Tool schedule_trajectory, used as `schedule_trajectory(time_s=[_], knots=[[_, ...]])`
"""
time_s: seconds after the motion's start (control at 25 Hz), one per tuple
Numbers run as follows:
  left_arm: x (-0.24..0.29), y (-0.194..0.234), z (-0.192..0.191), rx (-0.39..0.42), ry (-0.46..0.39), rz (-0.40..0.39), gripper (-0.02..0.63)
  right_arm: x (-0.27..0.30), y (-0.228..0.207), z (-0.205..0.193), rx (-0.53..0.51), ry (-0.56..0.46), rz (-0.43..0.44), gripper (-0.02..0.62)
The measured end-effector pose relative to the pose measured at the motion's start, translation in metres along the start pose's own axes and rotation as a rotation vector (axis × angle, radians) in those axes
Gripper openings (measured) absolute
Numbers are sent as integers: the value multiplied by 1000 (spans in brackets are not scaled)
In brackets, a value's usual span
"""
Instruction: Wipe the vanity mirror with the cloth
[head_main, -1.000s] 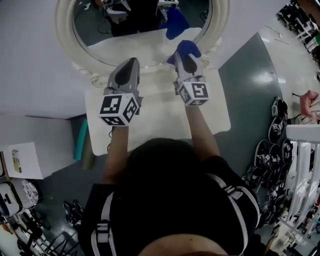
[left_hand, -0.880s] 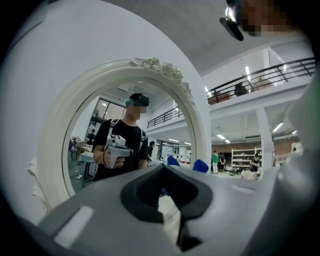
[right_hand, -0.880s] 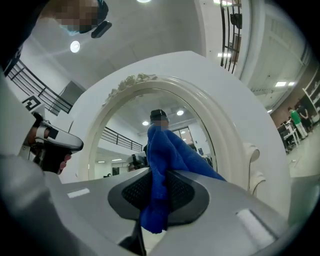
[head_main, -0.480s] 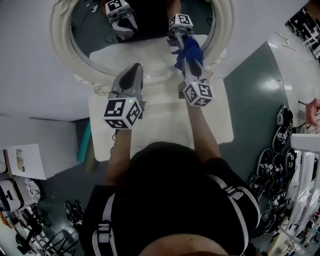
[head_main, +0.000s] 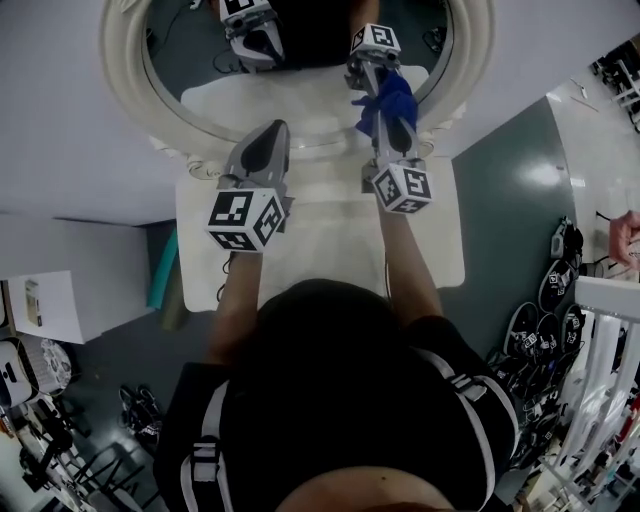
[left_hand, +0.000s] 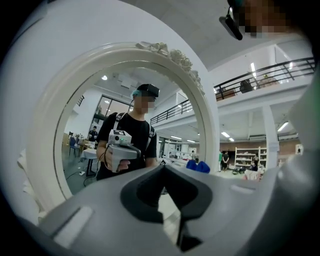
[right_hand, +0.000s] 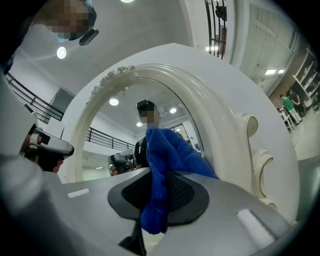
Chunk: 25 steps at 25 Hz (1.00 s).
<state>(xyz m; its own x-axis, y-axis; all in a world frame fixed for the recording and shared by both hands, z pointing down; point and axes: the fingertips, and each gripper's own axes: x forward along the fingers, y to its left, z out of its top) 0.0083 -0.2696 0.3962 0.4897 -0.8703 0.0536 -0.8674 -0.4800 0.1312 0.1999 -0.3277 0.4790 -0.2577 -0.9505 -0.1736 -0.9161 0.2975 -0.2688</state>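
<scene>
Right gripper view showed us the blue cloth clamped between the right gripper's fingers, its bunched end against the lower right of the vanity mirror glass. We held the left gripper beside it, fingers together on nothing, above the white counter.

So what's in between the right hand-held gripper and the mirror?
The blue cloth, pinched in the right hand-held gripper, sticks out toward the mirror. The right gripper view shows it.
</scene>
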Motion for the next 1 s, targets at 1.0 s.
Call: schedule_trajectory(time_s=[1.0], knots=[[-60, 45, 23, -27, -70, 72, 6, 27, 110, 42, -82, -61, 119, 66]])
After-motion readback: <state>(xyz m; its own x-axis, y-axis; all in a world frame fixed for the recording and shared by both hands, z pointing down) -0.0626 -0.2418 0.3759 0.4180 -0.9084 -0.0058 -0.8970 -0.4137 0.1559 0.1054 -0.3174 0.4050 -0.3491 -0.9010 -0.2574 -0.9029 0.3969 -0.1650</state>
